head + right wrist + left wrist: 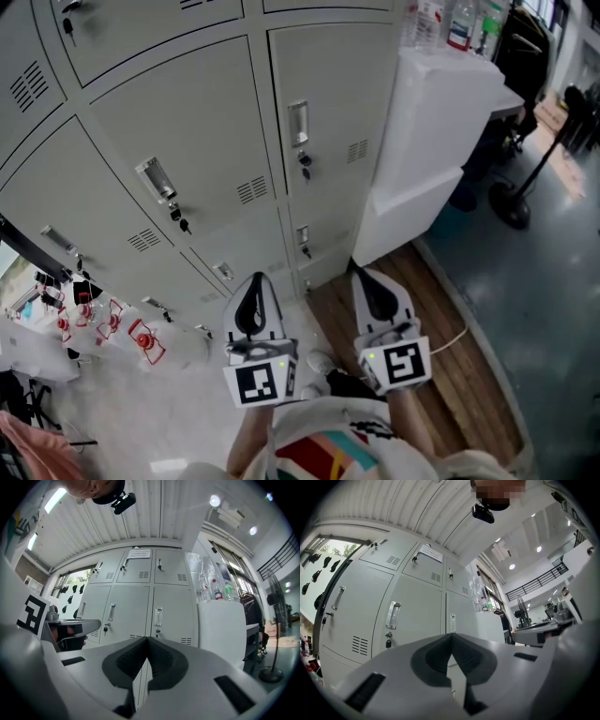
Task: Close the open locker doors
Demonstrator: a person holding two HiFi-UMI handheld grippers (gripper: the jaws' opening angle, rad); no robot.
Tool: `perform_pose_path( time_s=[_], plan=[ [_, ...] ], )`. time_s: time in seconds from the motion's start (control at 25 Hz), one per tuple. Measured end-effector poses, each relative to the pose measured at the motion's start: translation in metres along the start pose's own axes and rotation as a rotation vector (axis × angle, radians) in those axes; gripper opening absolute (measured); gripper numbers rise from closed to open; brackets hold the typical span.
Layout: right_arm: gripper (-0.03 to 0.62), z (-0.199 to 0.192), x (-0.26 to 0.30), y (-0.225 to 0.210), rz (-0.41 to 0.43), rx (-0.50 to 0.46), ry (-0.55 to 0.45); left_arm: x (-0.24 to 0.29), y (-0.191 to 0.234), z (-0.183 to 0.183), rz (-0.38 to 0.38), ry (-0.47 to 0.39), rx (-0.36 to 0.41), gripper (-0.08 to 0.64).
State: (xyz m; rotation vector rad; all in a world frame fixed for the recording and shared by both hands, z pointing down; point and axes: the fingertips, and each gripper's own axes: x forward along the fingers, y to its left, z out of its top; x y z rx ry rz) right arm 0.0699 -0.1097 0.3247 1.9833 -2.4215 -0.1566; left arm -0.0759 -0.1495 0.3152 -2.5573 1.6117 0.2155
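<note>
A bank of grey lockers [206, 159] fills the head view, and every door in sight lies flush and closed. Keys hang in the locks under the handles [298, 122]. My left gripper [257, 279] and right gripper [364, 274] are held side by side, well short of the lockers, with the lowest doors [309, 239] ahead of their tips. The left gripper [451, 635] has its pads meeting at the tip with nothing between them. The right gripper [146, 639] is shut in the same way and is also empty. In both gripper views the closed doors [159, 606] stand straight ahead.
A white cabinet [431, 141] with bottles [459, 23] on top stands against the lockers' right side. A fan stand [511, 202] is on the grey floor at the right. A wooden strip [459, 356] with a white cable runs beneath me. A dark frame [23, 244] edges the lockers' left.
</note>
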Motion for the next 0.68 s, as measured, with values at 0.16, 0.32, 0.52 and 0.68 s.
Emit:
perform_pose_path(
  time_s=[0.16, 0.32, 0.52, 0.68],
  plan=[
    [0.005, -0.002, 0.002, -0.001, 0.008, -0.003, 0.01, 0.004, 0.002, -0.005, 0.003, 0.012, 0.008, 0.005],
    [0.005, -0.004, 0.006, -0.003, 0.017, -0.009, 0.018, 0.007, 0.005, -0.011, 0.017, 0.044, 0.002, 0.005],
    [0.005, -0.006, 0.011, -0.004, 0.027, -0.008, 0.025, 0.01, 0.006, -0.013, 0.018, 0.048, 0.006, 0.005],
    [0.005, -0.008, 0.016, -0.001, 0.039, -0.011, 0.029, 0.011, 0.009, -0.014, 0.023, 0.053, 0.008, 0.005]
  ],
)
